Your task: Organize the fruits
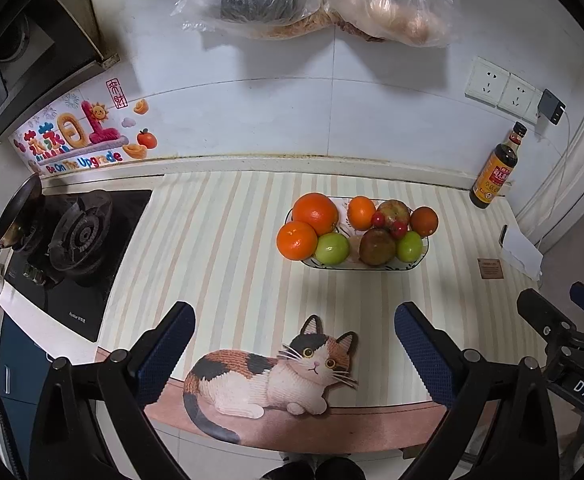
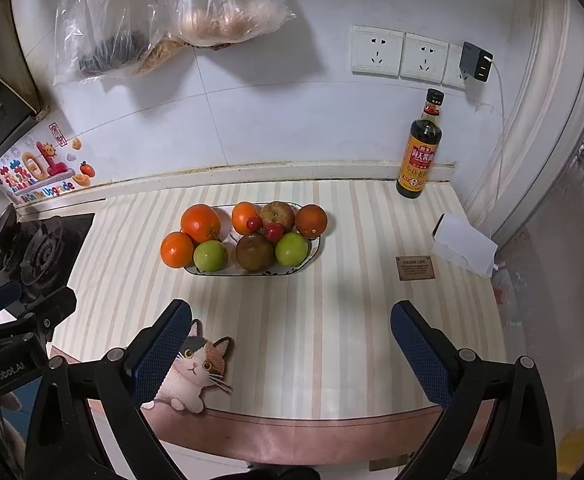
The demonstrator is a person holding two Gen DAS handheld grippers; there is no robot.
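Observation:
A white oval plate (image 1: 355, 267) (image 2: 252, 273) sits on the striped mat, full of fruit. It holds several oranges (image 1: 315, 212) (image 2: 200, 223), two green fruits (image 1: 332, 249) (image 2: 210, 255), a brown fruit (image 1: 377, 246) (image 2: 254, 251), an apple (image 1: 395, 211) (image 2: 278, 214) and two small red fruits (image 1: 398, 229) (image 2: 274, 231). My left gripper (image 1: 293, 344) is open and empty, well in front of the plate. My right gripper (image 2: 292, 344) is open and empty, also in front of the plate. The right gripper shows at the right edge of the left wrist view (image 1: 563, 332).
A dark sauce bottle (image 1: 495, 168) (image 2: 421, 148) stands at the back right by wall sockets. A gas stove (image 1: 76, 236) (image 2: 40, 252) with a pan is at the left. A white paper (image 2: 463, 248) and a small brown tag (image 2: 415, 268) lie at the right. Plastic bags (image 2: 164, 16) hang on the wall.

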